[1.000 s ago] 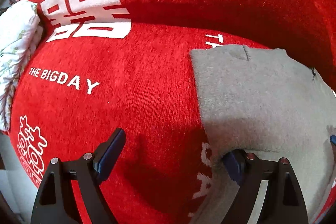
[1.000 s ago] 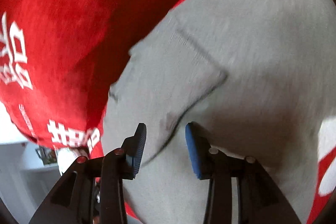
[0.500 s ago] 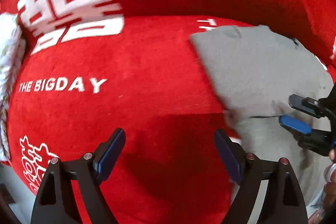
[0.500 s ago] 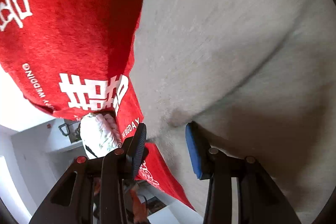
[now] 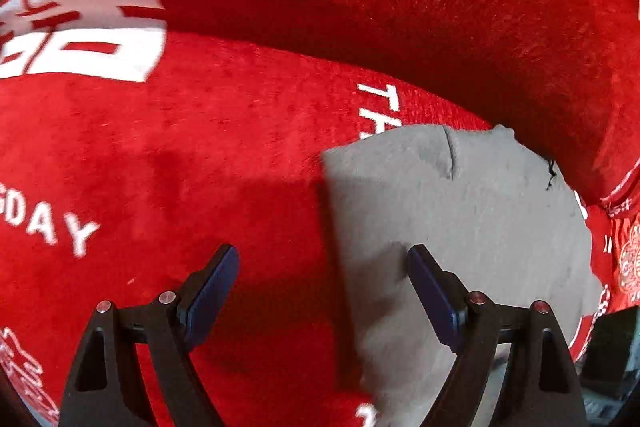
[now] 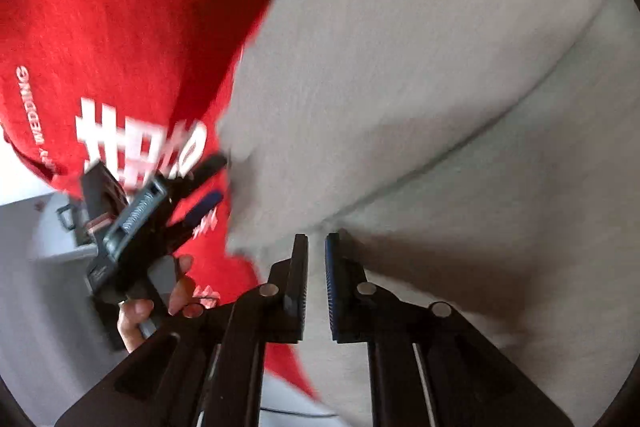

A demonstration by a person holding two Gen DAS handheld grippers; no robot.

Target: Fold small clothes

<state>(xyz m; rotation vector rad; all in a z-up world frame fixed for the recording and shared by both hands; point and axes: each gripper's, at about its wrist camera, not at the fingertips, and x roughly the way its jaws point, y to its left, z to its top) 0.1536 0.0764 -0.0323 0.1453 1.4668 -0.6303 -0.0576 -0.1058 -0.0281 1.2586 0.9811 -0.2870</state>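
Seen up close, a grey garment (image 5: 460, 227) lies spread on a red plush cover (image 5: 200, 155) printed with white characters and the words "DAY" and "WEDDING". Whether that cover drapes a sofa, a bed or a table cannot be told from either view. In the left wrist view the garment fills the lower right of the scene, its straight left edge running down between the fingers of the left claw (image 5: 322, 291). That claw is spread wide and released: its left finger hovers over bare red fabric, while its right finger (image 5: 430, 287) sits over the grey cloth near a raised fold. A short seam line marks the garment's far edge, and a small dark thread shows at its far right corner. Behind it the red cover rises in a shadowed ridge.

From the right wrist view, the grey garment (image 6: 440, 87) takes up most of the frame, with a long crease curving across it. The right claw (image 6: 316, 259) is drawn nearly together, a narrow slit showing between its pads right at a pinched ridge of the cloth; whether any fabric is actually caught there cannot be told, as the view is blurred. At the left of that view, the left claw (image 6: 210, 181) reaches toward the garment's edge, and the person's hand (image 6: 152, 299) holds its handle.
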